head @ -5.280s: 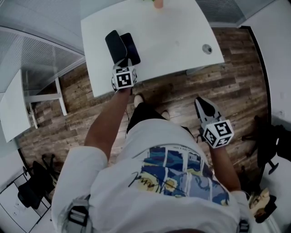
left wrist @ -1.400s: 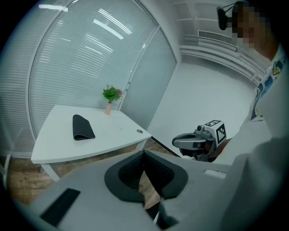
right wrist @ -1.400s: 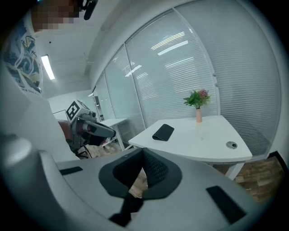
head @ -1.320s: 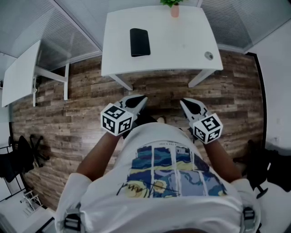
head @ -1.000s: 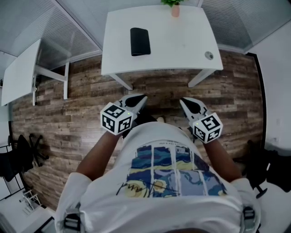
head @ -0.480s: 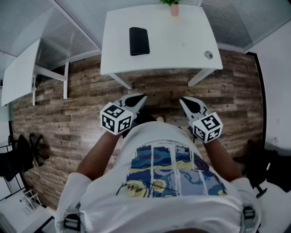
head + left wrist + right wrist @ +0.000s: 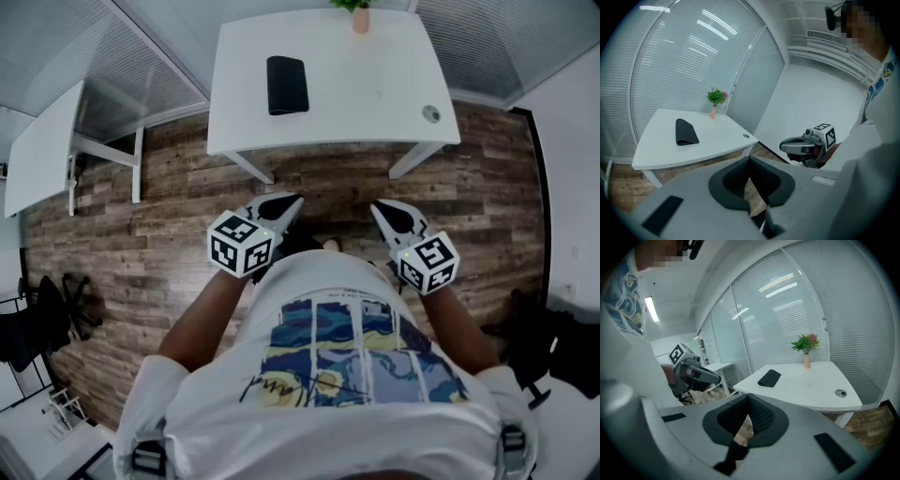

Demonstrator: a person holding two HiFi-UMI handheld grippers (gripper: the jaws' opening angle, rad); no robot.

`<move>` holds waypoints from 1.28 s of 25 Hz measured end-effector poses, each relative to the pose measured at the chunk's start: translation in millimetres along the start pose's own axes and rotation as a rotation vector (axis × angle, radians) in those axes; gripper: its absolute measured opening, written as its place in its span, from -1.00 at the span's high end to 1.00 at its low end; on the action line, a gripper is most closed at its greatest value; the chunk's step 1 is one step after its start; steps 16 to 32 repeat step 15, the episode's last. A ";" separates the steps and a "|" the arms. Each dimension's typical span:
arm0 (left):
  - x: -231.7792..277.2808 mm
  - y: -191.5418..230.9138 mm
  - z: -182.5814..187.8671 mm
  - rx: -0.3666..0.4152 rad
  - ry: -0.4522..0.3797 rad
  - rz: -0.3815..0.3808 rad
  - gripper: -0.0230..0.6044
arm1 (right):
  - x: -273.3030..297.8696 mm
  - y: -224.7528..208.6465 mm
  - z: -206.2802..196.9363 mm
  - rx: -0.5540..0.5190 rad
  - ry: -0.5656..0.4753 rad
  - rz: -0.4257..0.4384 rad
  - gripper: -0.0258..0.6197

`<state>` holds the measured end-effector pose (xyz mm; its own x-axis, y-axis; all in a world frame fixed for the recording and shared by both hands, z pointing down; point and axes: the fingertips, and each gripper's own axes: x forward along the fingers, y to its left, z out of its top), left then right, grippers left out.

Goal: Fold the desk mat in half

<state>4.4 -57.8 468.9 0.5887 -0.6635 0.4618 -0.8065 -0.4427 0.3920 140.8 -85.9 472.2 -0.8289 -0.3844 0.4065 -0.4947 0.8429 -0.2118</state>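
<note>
While I stand back from the furniture, the brown wood-plank floor [image 7: 141, 244] takes up most of the head view. Next in size, the white rectangular desk [image 7: 366, 94] stands ahead of me, well apart from both grippers, and a second white table [image 7: 42, 155] stands off to its left by the slatted glass wall. I hold both tools low in front of my torso, over the floor and short of the desk edge. My left gripper [image 7: 286, 203] has its jaws fully together with nothing between the dark pads; its own view confirms the pads meet at their tips. My right gripper [image 7: 382, 212] reads the same in its view: jaws closed, nothing held. The black soft desk mat [image 7: 287, 85] lies already folded in half on the left part of the desk top, its rounded fold visible in the left gripper view [image 7: 686, 132]. A small green plant in a pink vase [image 7: 360, 14] stands at the far edge. A round grey cable grommet [image 7: 430, 113] sits near the right front corner.
</note>
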 end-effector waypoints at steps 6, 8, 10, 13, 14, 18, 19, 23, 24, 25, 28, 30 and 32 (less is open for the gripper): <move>7.3 1.3 2.6 -0.001 0.005 -0.001 0.92 | 0.8 -6.9 0.3 0.007 0.000 -0.002 0.92; 9.5 2.2 4.3 0.000 0.006 -0.002 0.92 | 1.5 -8.5 1.7 0.008 -0.001 -0.003 0.92; 11.1 2.7 6.4 0.001 0.006 -0.003 0.92 | 2.2 -10.3 0.8 0.008 0.000 -0.002 0.92; 12.9 3.2 8.7 0.003 0.007 -0.004 0.92 | 3.0 -12.8 3.0 0.005 0.000 -0.002 0.92; 13.5 3.6 9.5 0.003 0.007 -0.003 0.92 | 3.5 -13.9 4.0 0.003 -0.002 -0.001 0.92; 14.1 4.1 10.2 0.004 0.007 -0.003 0.92 | 4.1 -15.0 4.9 0.001 -0.004 0.000 0.92; 14.1 4.1 10.2 0.004 0.007 -0.003 0.92 | 4.1 -15.0 4.9 0.001 -0.004 0.000 0.92; 14.1 4.1 10.2 0.004 0.007 -0.003 0.92 | 4.1 -15.0 4.9 0.001 -0.004 0.000 0.92; 14.1 4.1 10.2 0.004 0.007 -0.003 0.92 | 4.1 -15.0 4.9 0.001 -0.004 0.000 0.92; 14.1 4.1 10.2 0.004 0.007 -0.003 0.92 | 4.1 -15.0 4.9 0.001 -0.004 0.000 0.92; 14.1 4.1 10.2 0.004 0.007 -0.003 0.92 | 4.1 -15.0 4.9 0.001 -0.004 0.000 0.92; 14.1 4.1 10.2 0.004 0.007 -0.003 0.92 | 4.1 -15.0 4.9 0.001 -0.004 0.000 0.92; 14.1 4.1 10.2 0.004 0.007 -0.003 0.92 | 4.1 -15.0 4.9 0.001 -0.004 0.000 0.92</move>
